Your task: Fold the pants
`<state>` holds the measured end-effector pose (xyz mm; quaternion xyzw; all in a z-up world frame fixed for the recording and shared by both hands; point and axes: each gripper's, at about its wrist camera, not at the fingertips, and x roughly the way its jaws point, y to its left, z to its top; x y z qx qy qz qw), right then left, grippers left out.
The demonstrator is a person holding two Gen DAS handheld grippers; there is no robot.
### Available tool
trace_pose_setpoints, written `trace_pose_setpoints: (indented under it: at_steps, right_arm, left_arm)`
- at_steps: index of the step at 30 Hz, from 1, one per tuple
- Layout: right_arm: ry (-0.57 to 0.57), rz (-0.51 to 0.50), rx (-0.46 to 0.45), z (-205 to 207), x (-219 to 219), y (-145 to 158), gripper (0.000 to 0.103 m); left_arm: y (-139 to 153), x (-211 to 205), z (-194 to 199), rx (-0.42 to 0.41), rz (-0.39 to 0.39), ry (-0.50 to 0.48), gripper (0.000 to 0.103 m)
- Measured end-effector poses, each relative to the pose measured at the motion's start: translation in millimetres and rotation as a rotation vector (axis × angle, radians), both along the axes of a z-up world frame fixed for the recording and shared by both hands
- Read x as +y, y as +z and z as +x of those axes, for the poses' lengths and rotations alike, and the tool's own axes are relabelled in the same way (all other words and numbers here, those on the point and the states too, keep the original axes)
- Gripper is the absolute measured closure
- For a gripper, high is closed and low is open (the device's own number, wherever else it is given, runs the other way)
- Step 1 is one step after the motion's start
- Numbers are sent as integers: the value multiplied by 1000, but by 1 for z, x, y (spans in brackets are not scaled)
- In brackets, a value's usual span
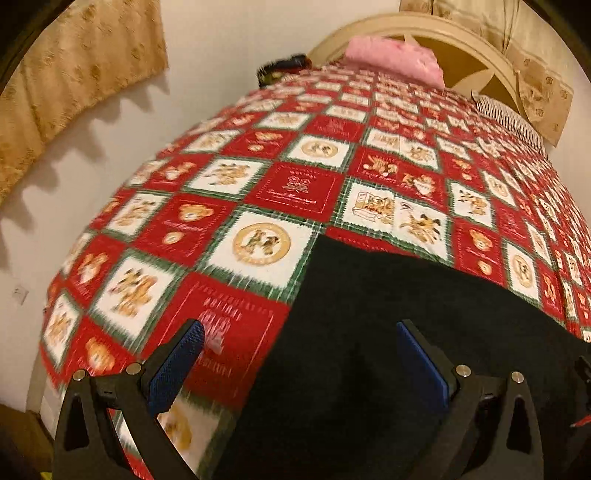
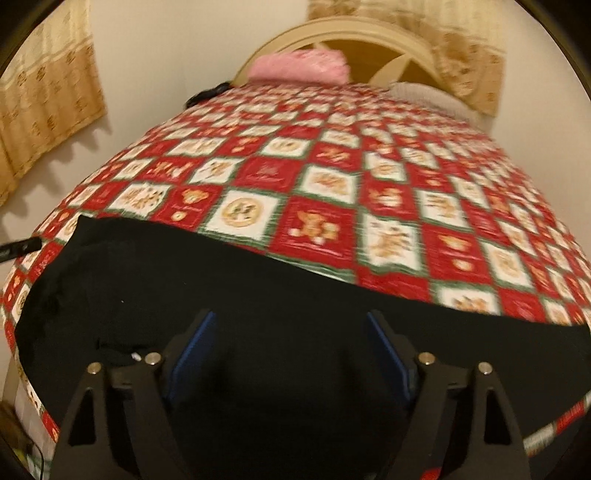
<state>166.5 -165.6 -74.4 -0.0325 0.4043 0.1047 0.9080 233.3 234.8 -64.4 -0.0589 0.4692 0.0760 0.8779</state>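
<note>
The black pants [image 1: 388, 314] lie flat on the near part of a bed with a red, white and green checked cover [image 1: 280, 184]. In the left wrist view my left gripper [image 1: 301, 332] is open above the pants' left edge, its left finger over the cover, its right finger over the black cloth. In the right wrist view the pants [image 2: 221, 280] stretch across the whole near edge of the bed, and my right gripper [image 2: 291, 325] is open above their middle, holding nothing. A dark tip of the left gripper [image 2: 22, 246] shows at the far left.
A pink pillow [image 1: 395, 61] and a striped pillow [image 1: 506, 118] lie at the head of the bed by a cream headboard [image 1: 443, 33]. A dark object [image 1: 282, 70] sits at the far left corner. A white wall with beige curtains [image 1: 74, 74] runs along the left.
</note>
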Motion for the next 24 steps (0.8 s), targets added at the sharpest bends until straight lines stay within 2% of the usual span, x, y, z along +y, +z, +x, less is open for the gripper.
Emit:
trace_pose_setpoints:
  at_steps: [4,9,13,16,19,21,22,23,24]
  right_arm:
    - [60,6,52,28,14,-8,20]
    - [142,-55,44,50,36,-13,20]
    - [205,-132,45,73,54,-21,20]
    - [237,-142,78,87,63,-31,21]
    - [278,-122,140,95,69,-45,29]
    - [287,-96,131,94,68,-45,33]
    - [298,-84,131,93,67,-45,44]
    - [317,-66,136,92,67,-44,51]
    - [338,-52,138,91,67,-43,71]
  left_arm:
    - [-18,7,32,67,-68,6,1]
    - [-29,2,53,95,-107,-16,1]
    - [-42,-3,64,133,-101,-34,1]
    - [-46,-5,69,135,-80,-37,1]
    - [-46,-5,72,113,-95,-49,1]
    - [-46,-4,75,97,-107,-38,1]
    - [-45,-4,75,81,-114,-31,2]
    - [-44,-5,77,73,-120,-33,8]
    - [-42,-8,76,60,-128,-48,14]
